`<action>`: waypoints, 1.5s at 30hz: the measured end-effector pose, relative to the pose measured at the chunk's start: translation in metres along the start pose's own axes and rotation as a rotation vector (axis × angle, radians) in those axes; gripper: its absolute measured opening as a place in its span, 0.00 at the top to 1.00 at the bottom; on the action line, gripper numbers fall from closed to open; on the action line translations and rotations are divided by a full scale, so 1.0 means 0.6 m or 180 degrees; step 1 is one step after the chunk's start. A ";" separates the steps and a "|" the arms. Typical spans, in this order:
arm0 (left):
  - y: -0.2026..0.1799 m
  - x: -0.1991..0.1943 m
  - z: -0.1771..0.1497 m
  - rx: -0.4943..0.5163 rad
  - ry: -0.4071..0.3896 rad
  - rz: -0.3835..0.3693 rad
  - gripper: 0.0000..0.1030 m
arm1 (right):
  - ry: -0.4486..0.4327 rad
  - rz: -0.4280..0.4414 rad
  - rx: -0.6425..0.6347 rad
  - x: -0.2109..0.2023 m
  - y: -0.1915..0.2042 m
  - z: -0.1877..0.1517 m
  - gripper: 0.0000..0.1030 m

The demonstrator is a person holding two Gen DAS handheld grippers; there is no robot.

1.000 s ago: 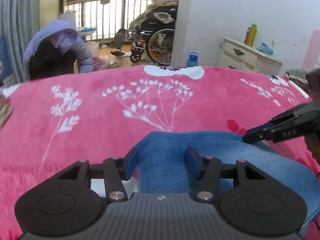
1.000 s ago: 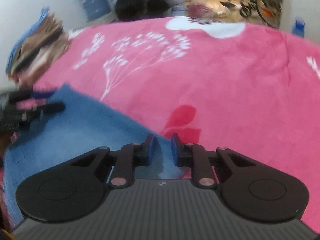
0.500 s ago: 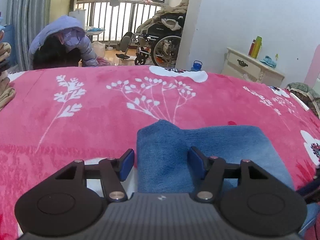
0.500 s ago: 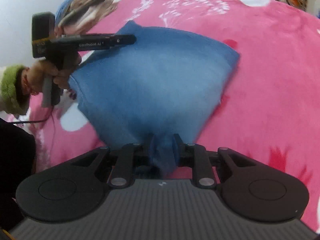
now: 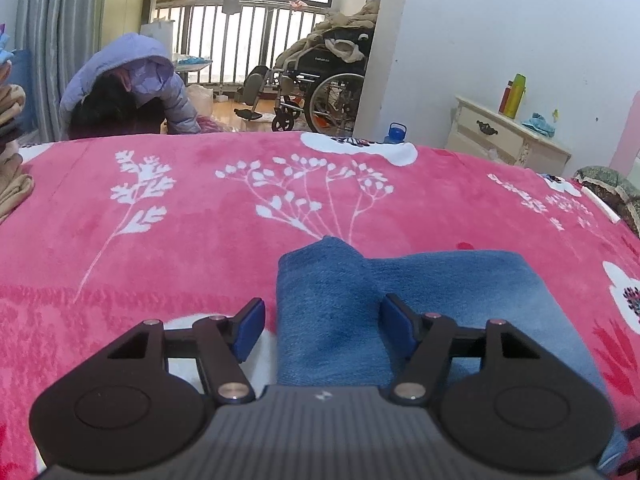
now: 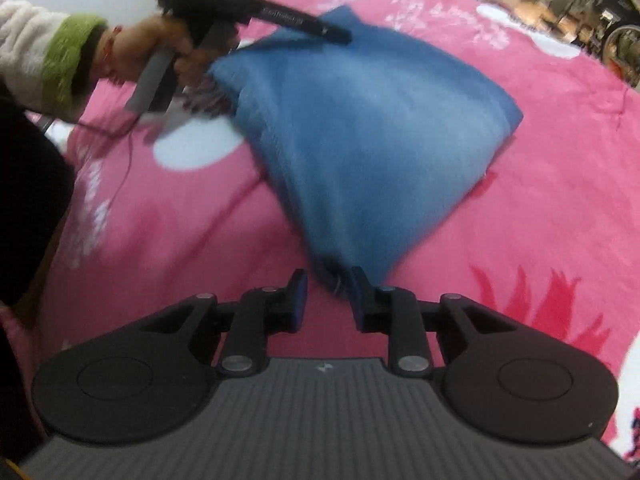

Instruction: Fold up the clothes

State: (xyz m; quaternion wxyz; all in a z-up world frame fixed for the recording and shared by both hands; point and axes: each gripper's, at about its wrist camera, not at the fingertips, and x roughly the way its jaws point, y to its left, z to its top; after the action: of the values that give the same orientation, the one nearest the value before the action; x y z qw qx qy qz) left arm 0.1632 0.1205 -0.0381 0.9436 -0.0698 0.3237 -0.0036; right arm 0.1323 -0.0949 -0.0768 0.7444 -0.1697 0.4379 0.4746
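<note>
Folded blue fleece cloth (image 6: 372, 128) is lying on pink floral blanket (image 5: 200, 240); left gripper (image 5: 322, 324) and right gripper (image 6: 329, 294) both spread, w/ cloth between fingers.

Pale lettering is printed along the side of the black two-finger left gripper (image 6: 344, 38), ahead and to the left of the right gripper, but it is too blurred to be read. No other text, brand or number can be made out in either view.
</note>
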 end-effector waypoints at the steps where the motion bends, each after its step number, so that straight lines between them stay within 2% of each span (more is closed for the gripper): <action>1: 0.001 0.001 0.000 -0.0003 -0.0001 -0.0004 0.36 | -0.0009 -0.0014 -0.0017 -0.011 -0.002 0.004 0.80; 3: 0.003 0.003 -0.001 -0.0041 0.0002 -0.0016 0.35 | -0.0109 -0.0060 -0.0041 -0.038 -0.005 0.014 0.80; 5: 0.004 0.003 -0.002 -0.0057 -0.0004 -0.0018 0.34 | -0.0356 -0.0028 -0.0017 -0.058 -0.003 0.034 0.80; 7: 0.003 0.002 -0.002 -0.0057 -0.0003 -0.0013 0.34 | -0.0599 0.0064 -0.0002 -0.059 0.003 0.056 0.80; 8: 0.003 0.003 -0.002 -0.0057 0.0001 -0.0012 0.34 | -0.0628 0.0098 -0.0068 -0.047 0.011 0.063 0.80; 10: 0.002 0.003 -0.001 -0.0048 0.0009 -0.0004 0.34 | -0.0587 0.0151 -0.0279 -0.009 0.032 0.072 0.80; 13: 0.000 0.001 -0.001 -0.0028 0.0007 -0.0008 0.34 | -0.0366 0.0081 -0.0771 0.035 0.076 0.039 0.79; 17: 0.005 0.003 0.000 -0.0108 0.0015 -0.0035 0.34 | 0.0021 0.0423 -0.0982 0.034 0.099 0.024 0.84; 20: 0.010 -0.005 0.011 -0.0138 0.0031 -0.0087 0.36 | 0.0005 0.0263 -0.1237 0.009 0.104 0.033 0.84; 23: 0.007 -0.050 0.024 -0.0127 -0.0110 -0.0094 0.44 | -0.0377 0.0327 -0.0441 -0.038 0.037 0.092 0.84; 26: -0.004 -0.116 0.022 -0.0010 -0.0268 -0.0353 0.45 | -0.0669 0.0225 0.0042 -0.050 -0.008 0.128 0.83; 28: -0.030 -0.145 0.006 0.0330 -0.0229 -0.0538 0.49 | -0.0683 0.0109 0.0126 -0.030 -0.017 0.137 0.83; 30: -0.057 -0.153 -0.022 0.0712 -0.0057 -0.0688 0.52 | -0.0542 0.0224 0.0134 0.002 -0.009 0.126 0.83; 31: -0.066 -0.149 -0.040 0.0861 0.0061 -0.0718 0.53 | -0.0448 0.0300 0.0102 0.020 0.000 0.118 0.83; 33: -0.073 -0.141 -0.077 0.1076 0.0106 -0.0607 0.53 | -0.0313 0.0343 -0.0011 0.049 0.021 0.100 0.83; 35: -0.069 -0.143 -0.093 0.1183 -0.0004 -0.0615 0.53 | -0.0242 0.0366 -0.0083 0.053 0.033 0.096 0.84; 37: -0.065 -0.144 -0.083 0.1134 0.0037 -0.0639 0.53 | -0.0316 0.0359 -0.0065 0.031 0.027 0.107 0.84; 39: -0.063 -0.150 -0.065 0.1095 0.0090 -0.0669 0.53 | -0.0525 0.0274 0.0138 0.002 -0.003 0.125 0.84; 42: -0.063 -0.164 -0.038 0.1164 -0.0072 -0.0668 0.51 | -0.0777 -0.0107 0.0445 -0.008 -0.061 0.147 0.82; 44: -0.062 -0.153 -0.027 0.1152 -0.0121 -0.0610 0.48 | -0.0814 -0.0383 0.0542 0.013 -0.095 0.154 0.82; 45: -0.061 -0.139 -0.027 0.1142 -0.0062 -0.0563 0.47 | -0.0737 -0.0469 0.0605 0.037 -0.110 0.151 0.82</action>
State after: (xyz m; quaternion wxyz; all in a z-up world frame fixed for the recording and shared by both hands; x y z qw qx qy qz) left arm 0.0887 0.0862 0.0051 0.9400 0.0713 0.3014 -0.1434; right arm 0.2371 -0.0543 -0.0552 0.8354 -0.0744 0.3785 0.3915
